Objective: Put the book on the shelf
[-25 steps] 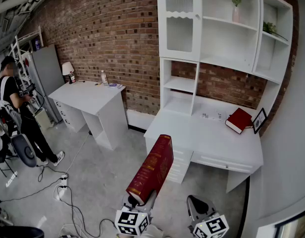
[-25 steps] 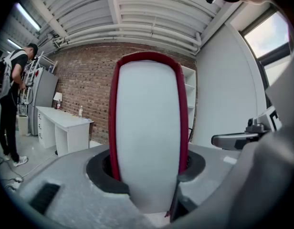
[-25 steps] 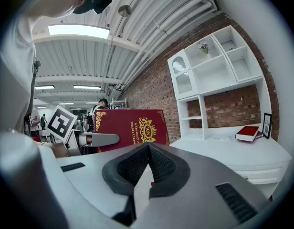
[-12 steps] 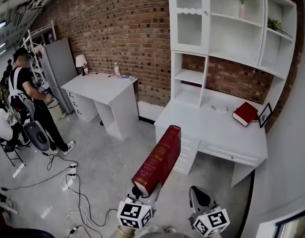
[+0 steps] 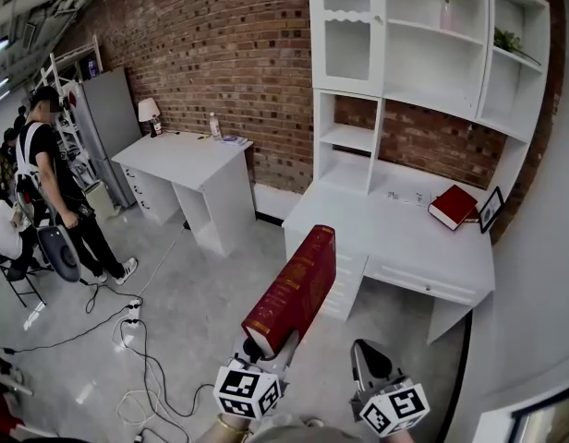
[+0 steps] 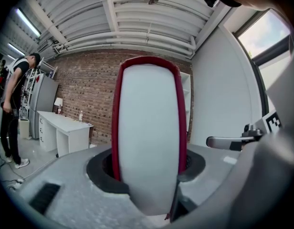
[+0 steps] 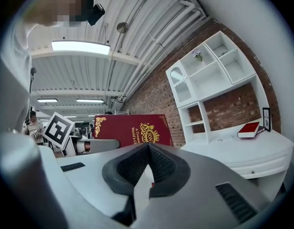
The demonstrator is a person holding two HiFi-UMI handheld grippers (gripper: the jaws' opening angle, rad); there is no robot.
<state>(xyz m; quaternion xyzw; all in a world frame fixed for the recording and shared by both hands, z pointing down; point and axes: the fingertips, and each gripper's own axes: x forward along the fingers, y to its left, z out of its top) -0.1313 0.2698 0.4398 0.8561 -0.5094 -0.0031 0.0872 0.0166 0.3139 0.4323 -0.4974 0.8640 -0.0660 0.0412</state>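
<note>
Left gripper (image 5: 269, 347) clamps the lower end of a thick red hardback book (image 5: 294, 289), its pale, rounded page block between the ribbed black pads. The gilt-stamped book slants upward over the grey floor (image 5: 201, 312), apart from the white desk (image 5: 405, 247) and shelf (image 5: 358, 141). Right gripper (image 5: 366, 360): jaws pressed together, empty.

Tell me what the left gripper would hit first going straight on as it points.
Probably the white desk below the shelves: the left gripper, shut on the red book, aims at it, and the book's far end would arrive first. Depth is unclear.
</note>
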